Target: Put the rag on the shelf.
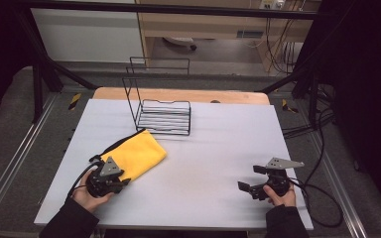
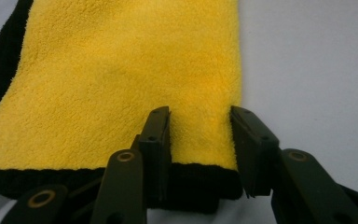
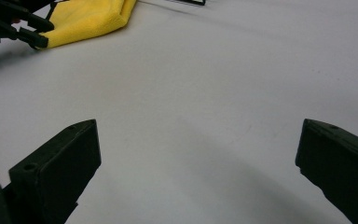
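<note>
A folded yellow towel (image 1: 134, 153) is seen left of centre in the high view, lying flat on the white table (image 1: 213, 163) with its black-trimmed edges (image 2: 98, 179) turned towards the lower left. The left gripper (image 1: 121, 182) is placed at the towel's near right corner, low in the frame. In the left gripper view a strip of that corner lies between the two jaws, one jaw resting on the cloth and the other at its folded side edge; whether the pads already press on the cloth cannot be told, and the corner does not yet look bunched or lifted. This placement is judged to be chosen so that the layers can be caught together at the corner and the fold kept shut.

The right gripper (image 1: 250, 179) is held at the lower right of the high view, well apart from the towel, its jaws spread wide over bare table with nothing between them; it appears to be kept in waiting.

A black wire rack (image 1: 161, 116) stands just beyond the towel's far edge, towards the upper middle of the frame. Open table is left to the right of the towel and between the two grippers, so room for lifting or dragging is judged to be ample there, while the rack's frame limits movement upward in the picture.
</note>
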The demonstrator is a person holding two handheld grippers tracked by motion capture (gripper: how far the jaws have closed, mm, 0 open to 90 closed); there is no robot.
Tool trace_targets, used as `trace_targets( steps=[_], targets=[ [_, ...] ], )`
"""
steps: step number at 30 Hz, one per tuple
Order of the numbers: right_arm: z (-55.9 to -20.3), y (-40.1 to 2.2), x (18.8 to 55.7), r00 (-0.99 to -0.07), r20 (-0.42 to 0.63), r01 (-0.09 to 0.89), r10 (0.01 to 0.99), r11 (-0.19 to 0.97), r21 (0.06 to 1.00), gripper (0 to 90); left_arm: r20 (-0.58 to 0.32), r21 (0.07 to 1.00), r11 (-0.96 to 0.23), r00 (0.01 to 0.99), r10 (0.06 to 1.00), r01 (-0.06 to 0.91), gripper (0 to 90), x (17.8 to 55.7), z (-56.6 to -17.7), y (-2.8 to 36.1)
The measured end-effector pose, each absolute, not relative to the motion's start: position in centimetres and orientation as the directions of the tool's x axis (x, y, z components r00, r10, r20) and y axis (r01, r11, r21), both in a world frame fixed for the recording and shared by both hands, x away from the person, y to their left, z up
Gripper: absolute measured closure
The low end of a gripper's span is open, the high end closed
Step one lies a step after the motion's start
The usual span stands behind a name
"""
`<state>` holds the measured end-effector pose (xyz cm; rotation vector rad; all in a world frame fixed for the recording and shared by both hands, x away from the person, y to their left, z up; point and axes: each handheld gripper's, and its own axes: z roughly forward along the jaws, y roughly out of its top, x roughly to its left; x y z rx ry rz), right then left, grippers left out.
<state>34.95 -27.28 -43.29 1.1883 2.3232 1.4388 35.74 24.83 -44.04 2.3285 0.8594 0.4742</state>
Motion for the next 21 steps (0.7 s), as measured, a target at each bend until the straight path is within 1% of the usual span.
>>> trace_targets(
  steps=[3,7,11,17,21],
  targets=[
    [-43.3,-27.3,34.9,-0.671,0.257,0.540,0.695,0.221,0.812,0.6,0.103,0.644,-0.597,0.719,0.688,0.479,66.0,36.0,-43.9,24.9],
    [-43.3,-27.3,35.0,-0.674,0.260,0.541,0.692,0.222,0.811,0.7,0.093,0.627,-0.601,0.719,0.689,0.495,78.8,36.3,-43.6,24.7],
    [-43.4,-27.2,35.0,-0.677,0.260,0.540,0.688,0.225,0.811,0.7,0.080,0.616,-0.601,0.719,0.690,0.509,81.8,36.6,-43.4,24.7],
    [-43.3,-27.3,35.0,-0.675,0.261,0.540,0.690,0.220,0.812,0.8,-0.008,0.641,-0.546,0.716,0.698,0.540,83.5,36.6,-42.9,25.3],
    [-43.3,-27.3,35.0,-0.674,0.264,0.543,0.690,0.220,0.810,0.8,-0.050,0.653,-0.528,0.727,0.685,0.543,83.7,36.0,-42.3,24.7]
  ],
)
